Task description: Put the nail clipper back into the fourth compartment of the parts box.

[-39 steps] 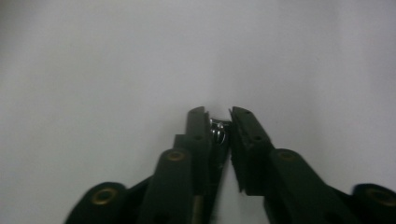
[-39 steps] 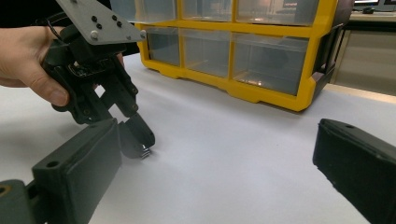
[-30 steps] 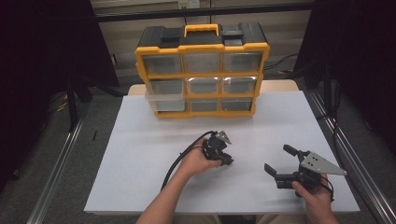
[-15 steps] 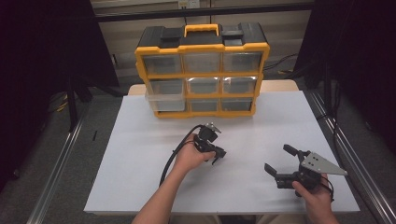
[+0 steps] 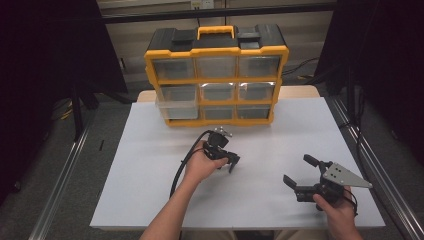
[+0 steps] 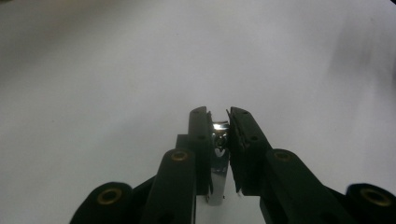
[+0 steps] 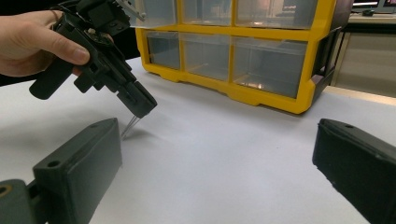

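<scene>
My left gripper (image 5: 231,161) hangs over the middle of the white table (image 5: 140,195), jaws tilted down to the right. It is shut on a small shiny metal piece (image 6: 218,139), thin and flat, gripped between the jaws. In the right gripper view the left gripper (image 7: 140,105) sits at upper left, and the metal piece (image 7: 129,127) sticks out below it, its tip at or just above the table. My right gripper (image 5: 299,170) rests near the front right, open and empty, jaws pointing left and away. Its own jaws (image 7: 217,158) stand wide apart.
A yellow and black drawer organizer (image 5: 216,75) with clear drawers stands at the table's far edge. Its lower left drawer (image 5: 174,106) sticks out a little. A black cable (image 5: 181,162) trails from the left gripper. Dark floor and metal rails flank the table.
The left hand and its gripper shifted slightly left and away, toward the organizer, still shut on the metal piece. The right gripper has not moved.
</scene>
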### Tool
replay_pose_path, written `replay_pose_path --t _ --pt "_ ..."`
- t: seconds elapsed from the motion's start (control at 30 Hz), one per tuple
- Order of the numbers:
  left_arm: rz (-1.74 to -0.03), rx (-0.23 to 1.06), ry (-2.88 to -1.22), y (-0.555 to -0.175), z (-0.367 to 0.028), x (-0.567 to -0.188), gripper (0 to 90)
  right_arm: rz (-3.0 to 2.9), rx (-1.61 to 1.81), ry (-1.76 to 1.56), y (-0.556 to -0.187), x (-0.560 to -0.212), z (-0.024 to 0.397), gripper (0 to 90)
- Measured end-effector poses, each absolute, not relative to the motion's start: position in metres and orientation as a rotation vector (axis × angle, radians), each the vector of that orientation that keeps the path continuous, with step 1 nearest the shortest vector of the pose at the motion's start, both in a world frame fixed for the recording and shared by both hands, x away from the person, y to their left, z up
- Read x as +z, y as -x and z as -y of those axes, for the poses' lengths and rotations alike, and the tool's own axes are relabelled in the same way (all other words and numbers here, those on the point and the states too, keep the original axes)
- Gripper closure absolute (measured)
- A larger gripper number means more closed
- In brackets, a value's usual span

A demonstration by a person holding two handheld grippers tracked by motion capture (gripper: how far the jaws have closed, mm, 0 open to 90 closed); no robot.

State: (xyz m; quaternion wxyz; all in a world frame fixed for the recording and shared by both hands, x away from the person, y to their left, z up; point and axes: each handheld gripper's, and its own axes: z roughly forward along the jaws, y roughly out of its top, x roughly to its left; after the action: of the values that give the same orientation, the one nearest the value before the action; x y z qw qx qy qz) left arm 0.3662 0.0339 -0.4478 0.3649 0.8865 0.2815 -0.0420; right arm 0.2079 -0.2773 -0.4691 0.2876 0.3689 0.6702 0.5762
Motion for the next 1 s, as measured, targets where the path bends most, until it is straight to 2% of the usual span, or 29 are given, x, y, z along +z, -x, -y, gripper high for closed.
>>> replay_pose_path --t 0.37,0.4,0.43,0.57,0.83,0.87,1.0 --pt "-0.744 -0.124 -2.25 -0.369 -0.042 -0.441 80.8 -1.794 1.539 -0.983 -0.208 -0.469 0.277 0.8" --pt "-0.766 -0.083 -2.246 -0.368 -0.042 -0.44 80.8 -1.798 1.542 -0.99 -0.208 -0.469 0.277 0.9" --pt "-0.754 -0.117 -2.229 -0.37 -0.045 -0.439 80.8 -1.8 1.543 -0.991 -0.208 -0.469 0.277 0.8" --pt "-0.768 -0.123 -2.204 -0.371 -0.05 -0.435 80.9 -1.793 1.544 -0.994 -0.208 -0.469 0.276 0.8" --pt "-0.775 -0.124 -2.188 -0.372 -0.056 -0.419 80.9 -1.794 1.546 -0.988 -0.208 -0.469 0.276 0.9" --pt "-0.787 -0.078 -2.196 -0.371 -0.056 -0.416 80.9 -1.793 1.545 -0.987 -0.208 -0.469 0.276 0.8" --pt "-0.778 -0.111 -2.17 -0.373 -0.059 -0.407 80.9 -1.794 1.549 -0.993 -0.208 -0.469 0.276 0.9"
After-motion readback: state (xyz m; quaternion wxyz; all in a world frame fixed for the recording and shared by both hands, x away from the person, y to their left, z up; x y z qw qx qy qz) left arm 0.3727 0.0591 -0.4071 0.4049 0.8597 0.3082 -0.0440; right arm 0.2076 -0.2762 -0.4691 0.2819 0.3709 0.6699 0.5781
